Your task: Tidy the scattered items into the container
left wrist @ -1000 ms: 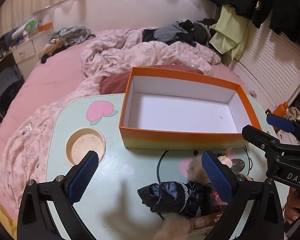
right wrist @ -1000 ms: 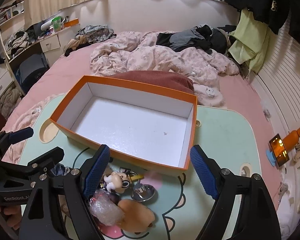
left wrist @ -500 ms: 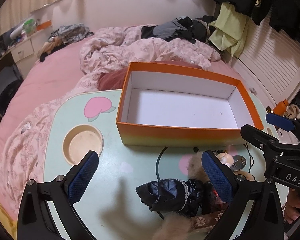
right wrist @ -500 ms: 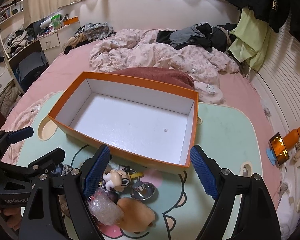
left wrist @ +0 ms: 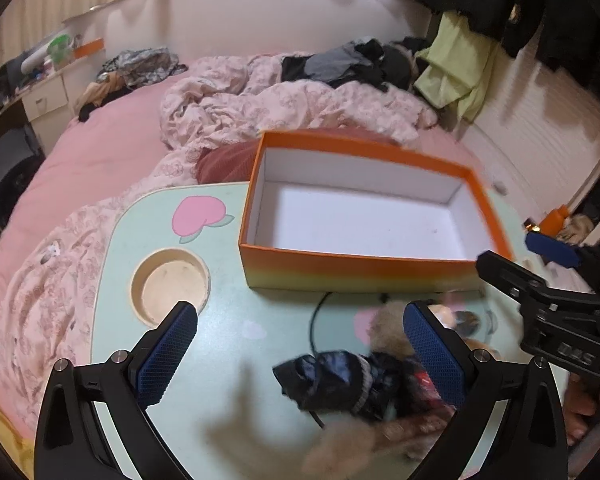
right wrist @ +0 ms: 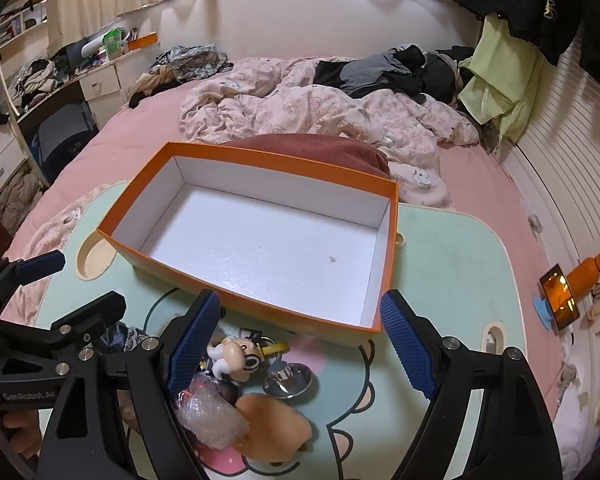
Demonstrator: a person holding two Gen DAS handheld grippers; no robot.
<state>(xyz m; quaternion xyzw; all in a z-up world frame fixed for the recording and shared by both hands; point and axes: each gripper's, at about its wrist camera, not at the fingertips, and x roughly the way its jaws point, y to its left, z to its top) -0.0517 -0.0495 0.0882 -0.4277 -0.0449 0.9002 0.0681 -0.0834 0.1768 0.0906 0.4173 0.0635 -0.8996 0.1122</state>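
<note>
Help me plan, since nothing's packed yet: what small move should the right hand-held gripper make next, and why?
Probably lower the right hand-held gripper onto the cartoon figurine and close. Its jaws stand open and hold nothing, the figurine lies just below between them, and the orange box behind it is empty.

Beyond the tongs a pink bed [right wrist: 148, 128] carries a rumpled floral quilt [right wrist: 324, 116] and dark clothes [right wrist: 384, 68]. A white desk [right wrist: 100, 80] stands far left; a slatted wall [right wrist: 572, 168] runs right.
</note>
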